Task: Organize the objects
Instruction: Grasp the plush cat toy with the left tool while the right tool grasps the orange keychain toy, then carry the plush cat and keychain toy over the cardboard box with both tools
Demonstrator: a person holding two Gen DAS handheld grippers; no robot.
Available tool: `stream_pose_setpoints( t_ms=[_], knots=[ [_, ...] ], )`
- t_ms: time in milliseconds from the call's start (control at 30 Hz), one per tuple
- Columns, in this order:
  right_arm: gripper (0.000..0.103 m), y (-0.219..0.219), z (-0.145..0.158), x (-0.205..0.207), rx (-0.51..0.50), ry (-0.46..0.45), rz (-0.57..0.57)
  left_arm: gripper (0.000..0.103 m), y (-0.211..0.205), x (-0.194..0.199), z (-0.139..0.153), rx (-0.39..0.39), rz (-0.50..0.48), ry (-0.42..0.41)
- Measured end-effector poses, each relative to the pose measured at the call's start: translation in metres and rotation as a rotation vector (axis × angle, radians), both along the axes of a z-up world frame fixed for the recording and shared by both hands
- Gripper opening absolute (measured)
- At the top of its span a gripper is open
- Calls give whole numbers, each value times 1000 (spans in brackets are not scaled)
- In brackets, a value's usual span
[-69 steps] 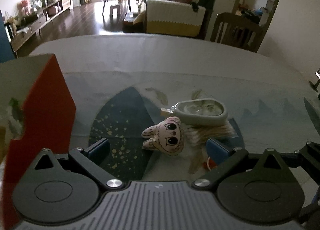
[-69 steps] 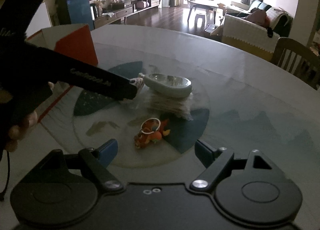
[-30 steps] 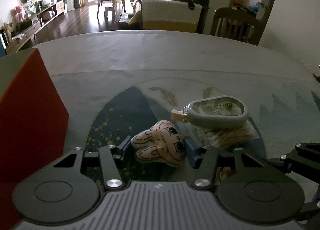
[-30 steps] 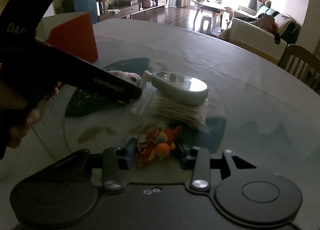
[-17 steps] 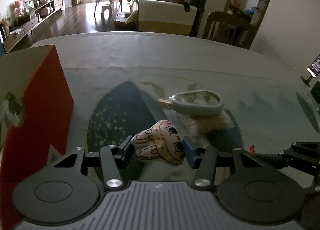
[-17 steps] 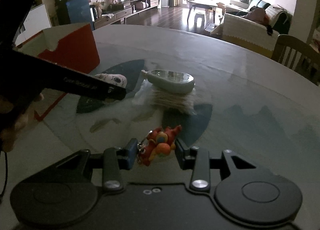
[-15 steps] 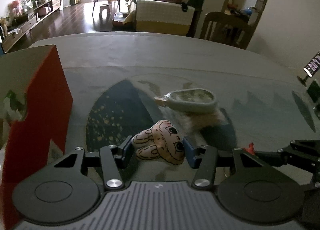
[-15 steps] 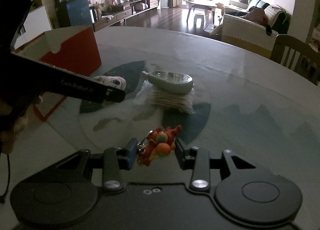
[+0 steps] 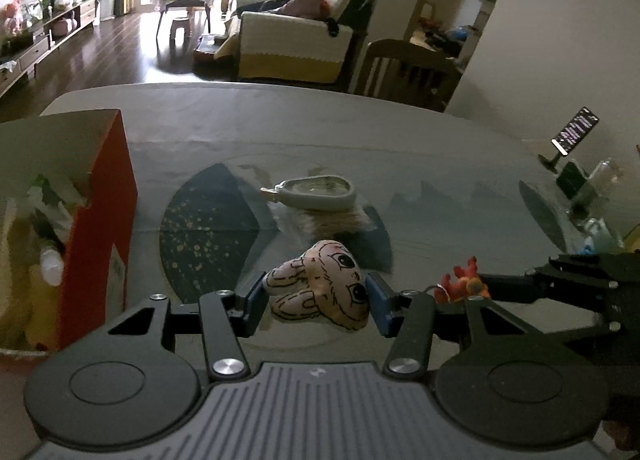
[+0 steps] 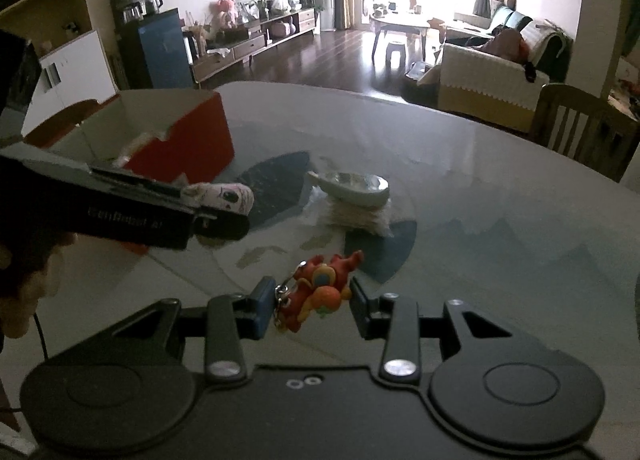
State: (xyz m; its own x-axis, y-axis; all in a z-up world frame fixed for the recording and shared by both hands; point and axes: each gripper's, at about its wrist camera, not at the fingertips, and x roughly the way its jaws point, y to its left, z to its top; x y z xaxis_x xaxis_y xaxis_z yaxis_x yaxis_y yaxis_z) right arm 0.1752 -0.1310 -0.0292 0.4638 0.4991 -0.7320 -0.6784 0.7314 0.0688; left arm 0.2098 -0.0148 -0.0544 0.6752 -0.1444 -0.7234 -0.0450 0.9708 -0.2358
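left gripper [image 9: 316, 298]: fingers closed on pink plush face [image 9: 320, 288], raised off bench | right gripper [image 10: 307, 298]: fingers closed on red-orange keychain figure [image 10: 318, 288], raised | hand [image 10: 24, 280]: grips left handle

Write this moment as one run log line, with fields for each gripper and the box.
left gripper: shut on plush toy | right gripper: shut on keychain | red box: open
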Motion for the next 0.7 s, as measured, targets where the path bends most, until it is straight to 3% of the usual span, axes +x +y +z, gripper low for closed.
stream_pose_setpoints(
  t_ms=[333, 700],
  knots=[
    [39, 15, 34, -27, 35, -29, 9, 52, 17, -32, 23, -23, -25, -2],
    [39, 66, 61, -46, 84, -57, 57, 52, 62, -65, 50, -29, -23, -50]
  ],
)
